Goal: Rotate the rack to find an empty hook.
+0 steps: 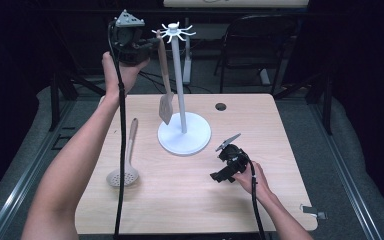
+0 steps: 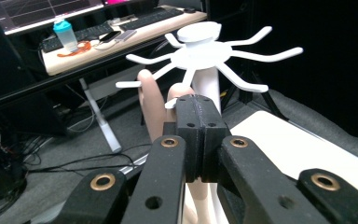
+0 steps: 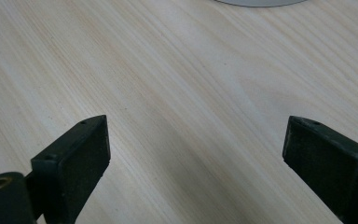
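Here the left gripper [image 1: 147, 47], held high over the far left corner of the table [image 1: 190, 200], has its black jaws closed flat together on the top of a spatula [image 1: 165, 90] handle. The spatula is a long, slim utensil with a smooth, pale brownish handle that widens into a flat, slotted, roughly square blade. Its long axis runs nearly upright, handle end up and blade hanging down just above the tabletop, leaning slightly so the blade sits close beside the pole. In the left gripper view the rounded handle tip [image 2: 150, 100] rises just behind the shut pads, right under the spokes of the rack. The rack [image 1: 178, 75] is matte white: a thin straight pole on a round, flat disc base, topped by a small hub with curved, finger-like hooks [image 2: 247, 53] spreading outward like spokes. A second utensil, a skimmer spoon [image 1: 125, 160], lies flat on the left part of the table, its round perforated bowl toward the near edge and its tan handle pointing away. The tabletop is light wood with fine straight grain. The right gripper [image 1: 221, 175] rests low on the table to the right of the base, its jaws [image 3: 196, 154] spread wide with nothing between them but bare wood.
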`<state>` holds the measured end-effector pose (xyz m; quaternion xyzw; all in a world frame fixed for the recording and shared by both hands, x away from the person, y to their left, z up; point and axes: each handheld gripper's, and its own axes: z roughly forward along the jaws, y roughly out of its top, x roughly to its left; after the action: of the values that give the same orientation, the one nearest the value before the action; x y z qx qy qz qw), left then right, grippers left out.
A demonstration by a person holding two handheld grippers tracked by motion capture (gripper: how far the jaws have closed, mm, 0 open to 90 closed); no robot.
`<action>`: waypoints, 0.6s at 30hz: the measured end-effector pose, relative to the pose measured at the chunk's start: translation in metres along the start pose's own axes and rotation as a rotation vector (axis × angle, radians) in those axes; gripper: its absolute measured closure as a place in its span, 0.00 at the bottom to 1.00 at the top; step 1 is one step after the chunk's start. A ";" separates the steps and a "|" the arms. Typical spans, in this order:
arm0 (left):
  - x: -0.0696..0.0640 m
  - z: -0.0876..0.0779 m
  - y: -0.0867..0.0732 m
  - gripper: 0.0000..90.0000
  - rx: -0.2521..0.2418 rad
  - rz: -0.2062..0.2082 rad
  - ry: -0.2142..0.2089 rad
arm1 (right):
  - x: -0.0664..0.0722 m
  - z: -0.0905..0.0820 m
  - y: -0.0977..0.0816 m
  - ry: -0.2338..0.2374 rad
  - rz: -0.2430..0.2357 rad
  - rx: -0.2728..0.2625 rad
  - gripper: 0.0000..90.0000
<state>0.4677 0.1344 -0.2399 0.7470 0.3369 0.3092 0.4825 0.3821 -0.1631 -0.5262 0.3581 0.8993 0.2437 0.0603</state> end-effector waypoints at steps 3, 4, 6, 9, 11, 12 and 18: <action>0.004 0.001 0.000 1.00 0.005 -0.007 0.006 | 0.000 0.000 0.000 -0.004 -0.004 0.000 0.08; 0.005 0.001 0.000 1.00 0.003 -0.012 0.007 | -0.001 0.000 0.000 -0.007 -0.007 0.002 0.08; 0.007 0.001 -0.002 0.99 0.006 -0.015 0.005 | 0.000 0.001 -0.001 -0.004 0.012 -0.019 0.08; 0.008 -0.001 -0.005 0.96 0.003 -0.020 0.004 | -0.001 0.001 -0.001 -0.006 0.009 -0.019 0.08; 0.008 -0.002 -0.008 0.94 0.006 -0.019 0.001 | -0.001 0.001 -0.001 -0.006 0.008 -0.020 0.08; 0.009 -0.003 -0.009 0.92 0.005 -0.022 0.000 | -0.001 0.001 -0.001 -0.007 0.008 -0.022 0.08; 0.014 -0.005 -0.019 0.71 0.056 -0.024 0.009 | -0.001 -0.001 -0.001 -0.026 0.007 -0.030 0.08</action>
<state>0.4682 0.1541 -0.2540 0.7548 0.3564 0.2972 0.4636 0.3817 -0.1652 -0.5258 0.3636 0.8934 0.2526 0.0766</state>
